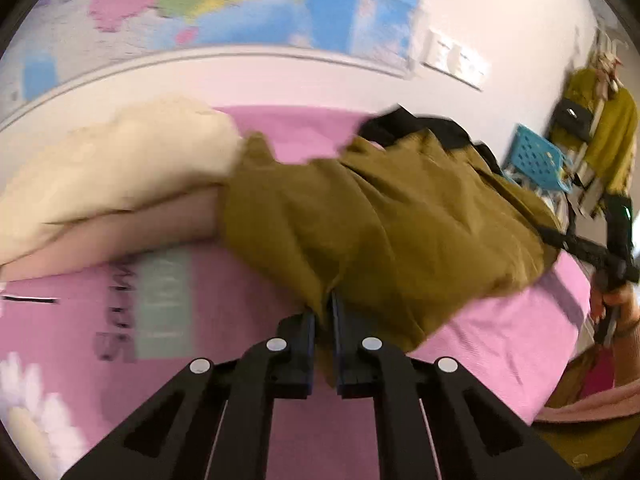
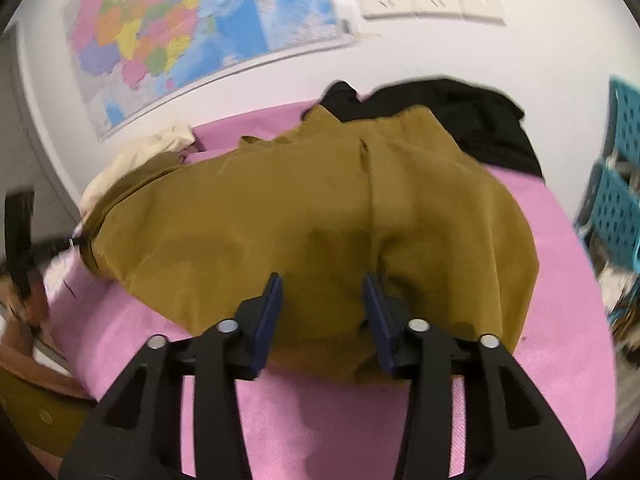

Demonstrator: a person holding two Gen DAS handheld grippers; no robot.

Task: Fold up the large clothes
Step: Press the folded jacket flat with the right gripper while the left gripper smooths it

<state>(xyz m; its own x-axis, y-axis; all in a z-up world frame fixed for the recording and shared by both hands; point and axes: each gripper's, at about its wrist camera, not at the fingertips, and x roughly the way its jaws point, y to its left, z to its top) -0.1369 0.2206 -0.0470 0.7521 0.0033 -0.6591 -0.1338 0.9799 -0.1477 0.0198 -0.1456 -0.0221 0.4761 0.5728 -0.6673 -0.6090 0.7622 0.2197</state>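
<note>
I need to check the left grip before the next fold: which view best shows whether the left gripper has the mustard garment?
The left wrist view: the left gripper is shut on the mustard garment, an edge pinched between its pads. The right wrist view shows the garment spread on the pink cover, but not that grip.

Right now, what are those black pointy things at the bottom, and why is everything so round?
Those are claws that a person holds, one in each hand. A tiny wide-eyed camera sits on each claw, which bends the picture round. One picture looks along the left claw, the other along the right claw. On the pink cover lies a big mustard-brown garment, with a black garment behind it and a cream one at the side. The left claw is pinched shut on the brown garment's edge. The right claw is open above it, holding nothing.
</note>
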